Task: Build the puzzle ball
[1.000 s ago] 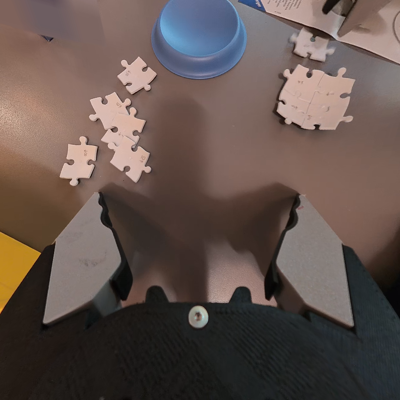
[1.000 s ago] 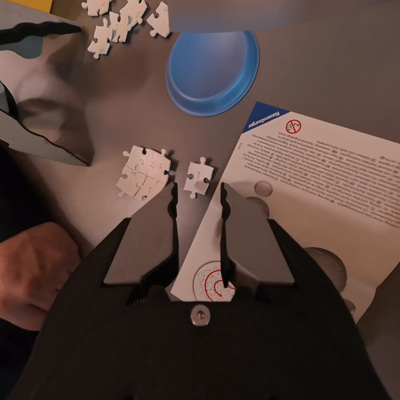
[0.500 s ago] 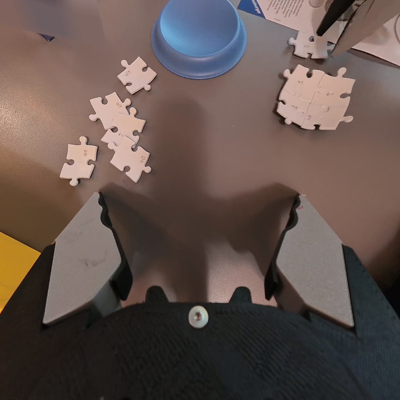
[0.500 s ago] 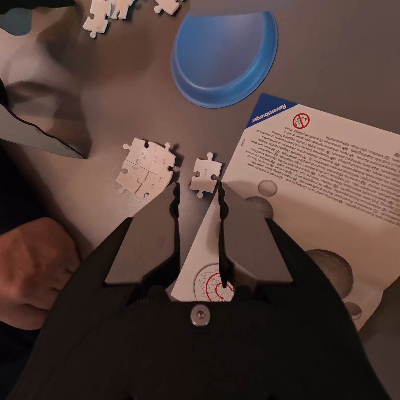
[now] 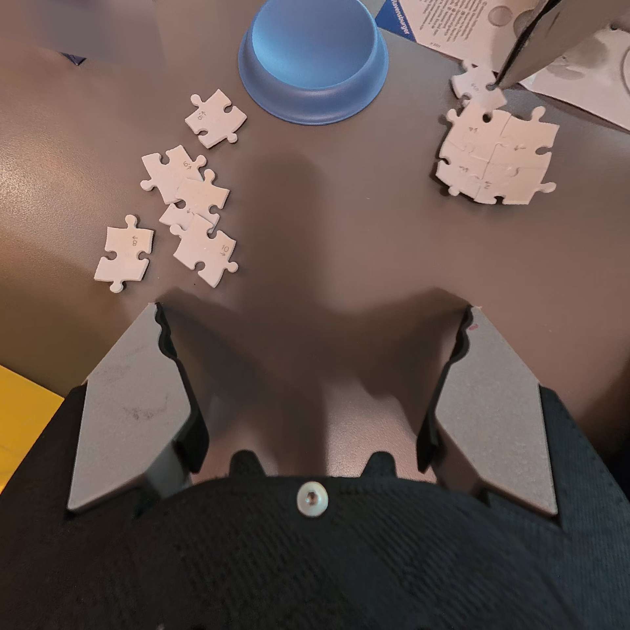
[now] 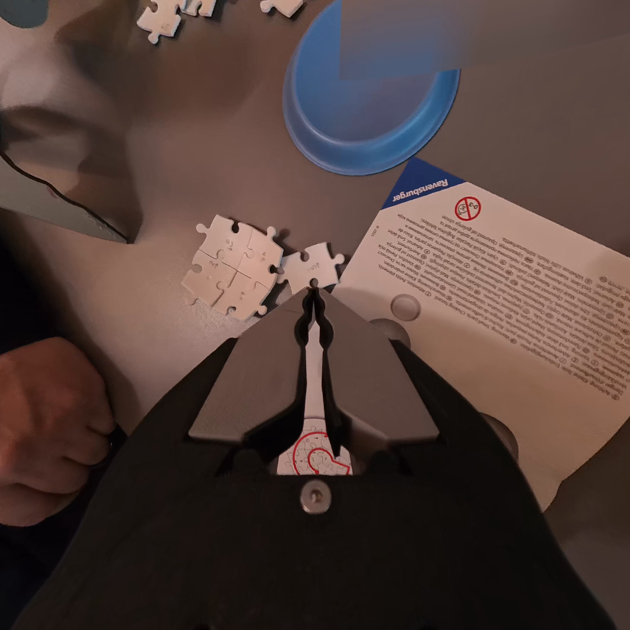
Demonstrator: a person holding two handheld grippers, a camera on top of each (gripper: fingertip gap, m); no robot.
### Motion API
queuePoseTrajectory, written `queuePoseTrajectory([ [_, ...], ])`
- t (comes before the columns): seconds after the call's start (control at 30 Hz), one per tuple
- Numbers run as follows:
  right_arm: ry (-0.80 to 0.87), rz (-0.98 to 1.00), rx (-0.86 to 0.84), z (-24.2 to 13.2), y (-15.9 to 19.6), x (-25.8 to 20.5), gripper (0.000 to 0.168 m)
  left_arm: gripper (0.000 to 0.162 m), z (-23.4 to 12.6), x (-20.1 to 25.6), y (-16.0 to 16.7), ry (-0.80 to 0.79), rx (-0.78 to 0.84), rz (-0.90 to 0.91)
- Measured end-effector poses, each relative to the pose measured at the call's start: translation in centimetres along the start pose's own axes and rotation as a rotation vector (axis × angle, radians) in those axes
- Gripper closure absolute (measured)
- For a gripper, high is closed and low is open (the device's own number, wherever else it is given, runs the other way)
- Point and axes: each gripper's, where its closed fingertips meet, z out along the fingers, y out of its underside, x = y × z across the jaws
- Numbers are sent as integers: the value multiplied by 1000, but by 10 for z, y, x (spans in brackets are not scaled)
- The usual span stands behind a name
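While the right gripper [image 6: 314, 294] is pinching its fingertips together on the near edge of a single white puzzle piece [image 6: 312, 266], that piece is sitting right against the joined four-piece patch [image 6: 233, 271], its knob at the patch's notch, though whether it is seated is hard to tell. Using the blue dish [image 5: 313, 58] as the landmark: the patch is lying to its near right on the grey table [image 5: 341, 238], and the loose pieces [image 5: 191, 204] are scattered to its near left, three or four overlapping in a little heap, two lying apart. Every piece is carrying a small printed number and arrow, and I'm leaving those unread. Just right of the dish, a white instruction sheet [image 6: 511, 306] with a blue corner band, a red prohibition symbol and dense small print is lying flat. Meanwhile the left gripper [image 5: 313, 308] is hovering wide apart and empty, near side of the dish, well clear of everything.
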Motion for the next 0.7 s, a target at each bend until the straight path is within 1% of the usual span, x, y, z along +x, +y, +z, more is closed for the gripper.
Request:
queuePoseTrajectory([
  [0.13,3,3,3,-2,0,2,168,4,0,0,0,0,0,0],
  [0.17,6,7,12,-4,-1,3,164,4,0,0,0,0,0,0],
  [0.23,6,14,34,-9,-5,6,149,3,0,0,0,0,0,0],
  [0.3,-7,-7,59,-14,-8,5,141,3,0,0,0,0,0,0],
  [0.37,-9,-54,92,-16,-13,4,140,3,0,0,0,0,0,0],
  [0.43,-3,-106,160,-18,-24,5,140,3,0,0,0,0,0,0],
  [0.53,-44,-131,259,-13,-40,4,141,3,0,0,0,0,0,0],
  [0.63,-98,-126,242,-2,-38,1,141,3,0,0,0,0,0,0],
  [0.7,-87,-131,217,1,-34,3,141,3,0,0,0,0,0,0],
])
